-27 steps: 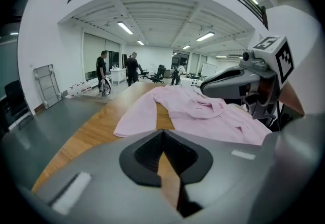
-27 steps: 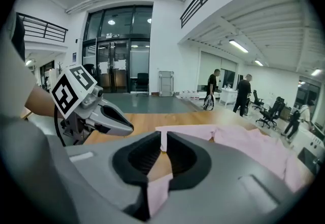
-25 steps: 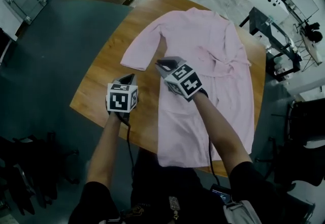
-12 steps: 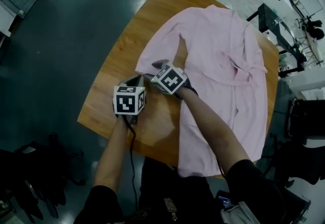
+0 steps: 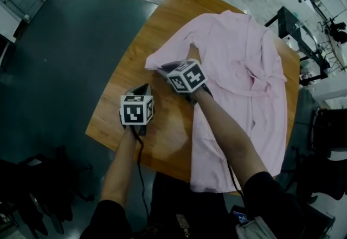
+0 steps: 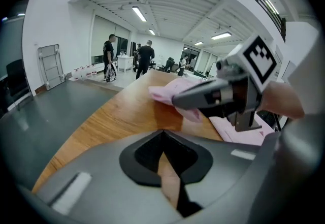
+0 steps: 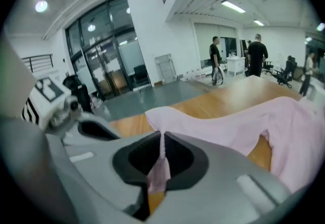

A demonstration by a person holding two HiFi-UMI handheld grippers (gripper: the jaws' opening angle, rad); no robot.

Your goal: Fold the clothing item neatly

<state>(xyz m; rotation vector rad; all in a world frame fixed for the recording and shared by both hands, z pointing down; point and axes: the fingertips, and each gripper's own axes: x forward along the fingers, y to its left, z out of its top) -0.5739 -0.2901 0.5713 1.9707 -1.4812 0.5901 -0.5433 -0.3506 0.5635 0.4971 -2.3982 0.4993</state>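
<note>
A pink robe (image 5: 238, 64) lies spread on the wooden table (image 5: 116, 108), its left sleeve reaching out toward the table's left side. My right gripper (image 5: 164, 68) is at that sleeve's cuff (image 5: 153, 61). Its jaws have just been closing, and in the right gripper view they (image 7: 162, 153) are shut on a fold of the pink cuff fabric (image 7: 177, 119). My left gripper (image 5: 143, 89) hovers over bare wood just below the cuff. Its jaws (image 6: 162, 136) are shut with nothing between them. The right gripper (image 6: 175, 100) shows ahead of it, with pink cloth at its tip.
Dark grey floor (image 5: 59, 59) surrounds the table on the left. Black desks and stands (image 5: 293, 24) crowd the right side. Several people (image 6: 144, 55) stand far off at the back of the room. The table's near edge (image 5: 108, 137) is close to my left forearm.
My right gripper has gone left from the robe's side to the sleeve cuff and closed on it. The left gripper has shifted a little toward the cuff and stays shut.
</note>
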